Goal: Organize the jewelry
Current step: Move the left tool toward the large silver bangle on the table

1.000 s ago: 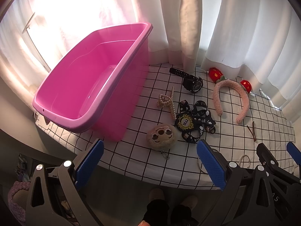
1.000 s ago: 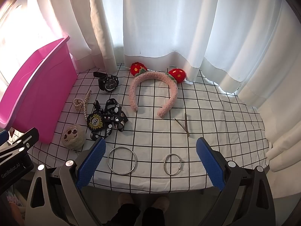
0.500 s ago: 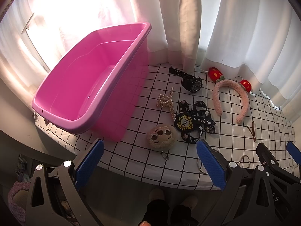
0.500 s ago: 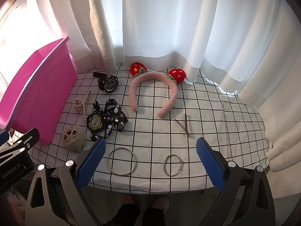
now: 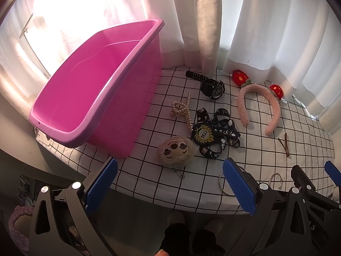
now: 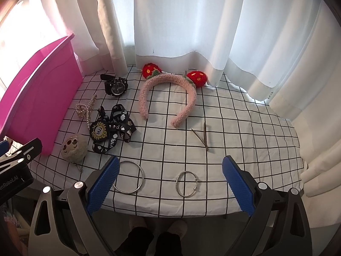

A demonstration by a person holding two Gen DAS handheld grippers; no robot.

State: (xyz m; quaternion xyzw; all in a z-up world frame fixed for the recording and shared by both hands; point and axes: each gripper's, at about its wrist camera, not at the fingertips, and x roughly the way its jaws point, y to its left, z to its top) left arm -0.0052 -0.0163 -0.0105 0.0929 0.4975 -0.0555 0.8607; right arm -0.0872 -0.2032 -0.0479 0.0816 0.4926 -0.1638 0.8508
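Note:
An empty pink bin [image 5: 89, 98] stands at the table's left; its side shows in the right wrist view [image 6: 38, 98]. On the checked cloth lie a black watch [image 6: 116, 86], a pearl hair clip [image 6: 85, 109], a black lanyard [image 6: 113, 128], a plush keychain [image 6: 73, 145], a pink strawberry headband [image 6: 168, 93], a brown hairpin [image 6: 202, 136] and two silver bangles [image 6: 129, 176] [image 6: 187, 183]. My left gripper [image 5: 170, 188] is open and empty before the front edge, near the plush keychain [image 5: 175, 151]. My right gripper [image 6: 169, 185] is open and empty over the bangles.
White curtains [image 6: 181, 21] hang behind the table and around its right side. The table's front edge [image 6: 170, 212] is just below the grippers. The person's feet [image 6: 157, 228] show under it. The left gripper's body [image 6: 15, 166] sits at the right wrist view's left edge.

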